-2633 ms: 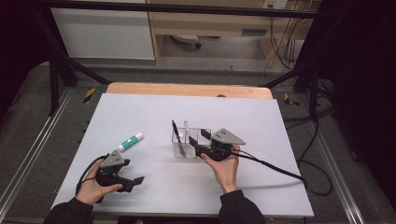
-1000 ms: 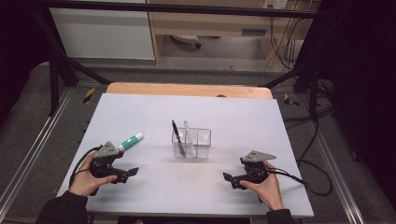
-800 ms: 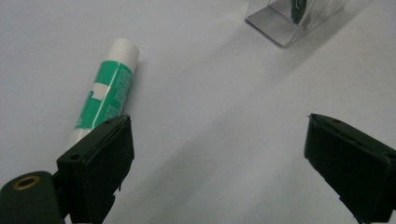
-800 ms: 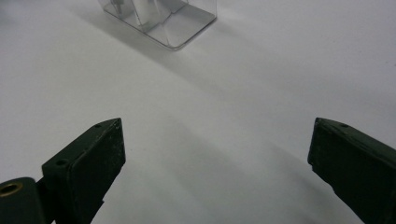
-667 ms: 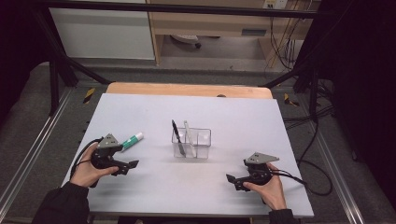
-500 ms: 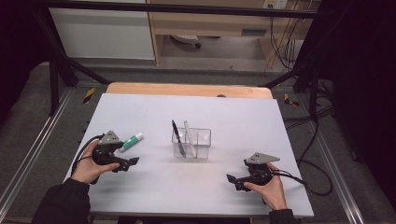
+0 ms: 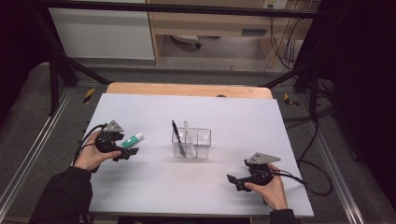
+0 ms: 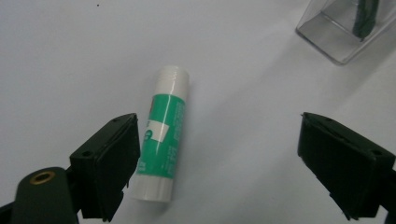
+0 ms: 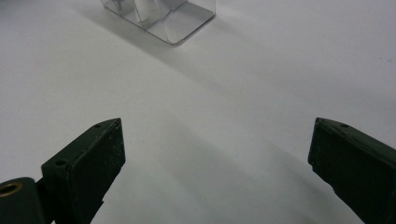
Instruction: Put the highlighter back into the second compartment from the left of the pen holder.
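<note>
Left gripper (image 7: pixel 128 152) sits near the left edge of the table (image 7: pixel 154 200), about midway along it, held in the person's left hand (image 7: pixel 91 154). Its jaws stand wide apart and have just been closing a little; the glue stick (image 8: pixel 163 133) lies between them in the left gripper view, close beside one jaw, the other jaw well clear, so nothing is gripped. The glue stick (green label, white cap and base) lies flat on the surface, cap end pointing away from the gripper.

Toward the table's middle stands a clear plastic organiser (image 7: pixel 192 143) with compartments; a dark pen (image 7: pixel 176 137) and a pale stick-like item (image 7: pixel 188 135) lean in it, tilted.

Right gripper (image 7: pixel 236 181) rests near the front right corner, in the right hand (image 7: pixel 271 189), jaws spread wide with bare surface between them (a corner of the organiser (image 9: pixel 163 18) shows far ahead).
</note>
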Action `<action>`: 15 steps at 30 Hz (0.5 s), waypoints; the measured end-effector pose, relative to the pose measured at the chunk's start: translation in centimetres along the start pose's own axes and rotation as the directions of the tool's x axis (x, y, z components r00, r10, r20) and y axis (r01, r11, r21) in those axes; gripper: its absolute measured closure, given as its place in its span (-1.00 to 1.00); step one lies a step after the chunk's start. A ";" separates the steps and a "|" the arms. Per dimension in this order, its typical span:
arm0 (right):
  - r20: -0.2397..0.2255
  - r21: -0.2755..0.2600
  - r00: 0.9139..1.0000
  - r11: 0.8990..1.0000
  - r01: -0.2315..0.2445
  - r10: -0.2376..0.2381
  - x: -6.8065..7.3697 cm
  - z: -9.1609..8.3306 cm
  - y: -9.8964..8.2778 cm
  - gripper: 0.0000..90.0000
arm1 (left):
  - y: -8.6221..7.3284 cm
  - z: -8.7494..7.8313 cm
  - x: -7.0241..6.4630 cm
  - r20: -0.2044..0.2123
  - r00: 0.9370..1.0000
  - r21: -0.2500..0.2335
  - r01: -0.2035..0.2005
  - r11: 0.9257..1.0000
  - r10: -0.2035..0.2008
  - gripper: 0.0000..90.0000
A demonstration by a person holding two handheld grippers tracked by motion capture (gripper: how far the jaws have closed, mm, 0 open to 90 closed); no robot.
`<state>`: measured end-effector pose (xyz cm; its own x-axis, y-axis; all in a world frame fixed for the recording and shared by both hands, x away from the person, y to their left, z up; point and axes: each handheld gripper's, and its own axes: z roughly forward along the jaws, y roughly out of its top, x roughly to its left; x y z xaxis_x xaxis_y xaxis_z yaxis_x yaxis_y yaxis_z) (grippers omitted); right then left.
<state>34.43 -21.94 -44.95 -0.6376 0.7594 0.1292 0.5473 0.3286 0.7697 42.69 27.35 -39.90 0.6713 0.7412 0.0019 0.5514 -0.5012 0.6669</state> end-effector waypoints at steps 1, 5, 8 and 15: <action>0.000 0.000 1.000 1.000 0.000 0.000 0.0 0.0 0.0 -0.90 | 0.1 0.2 0.2 -0.001 1.000 0.008 -0.005 1.000 0.005 -0.71; 0.001 0.003 1.000 1.000 0.008 -0.008 -0.1 0.1 0.0 -0.90 | 0.4 0.9 0.7 -0.016 1.000 0.030 -0.004 1.000 0.004 -0.68; 0.001 0.005 1.000 1.000 0.006 -0.006 -0.1 0.1 0.0 -0.90 | 0.6 1.4 1.2 -0.020 1.000 0.047 -0.003 0.999 0.004 -0.65; -0.001 0.005 1.000 1.000 0.013 -0.013 -0.2 0.1 -0.1 -0.90 | 1.0 2.6 2.2 -0.027 1.000 0.098 -0.005 0.995 0.008 -0.59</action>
<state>34.53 -22.03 -45.08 -0.6453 0.7545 0.1197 0.5414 0.3412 0.7684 46.01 27.31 -41.13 0.6621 0.7489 0.0272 0.5939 -0.5465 0.5905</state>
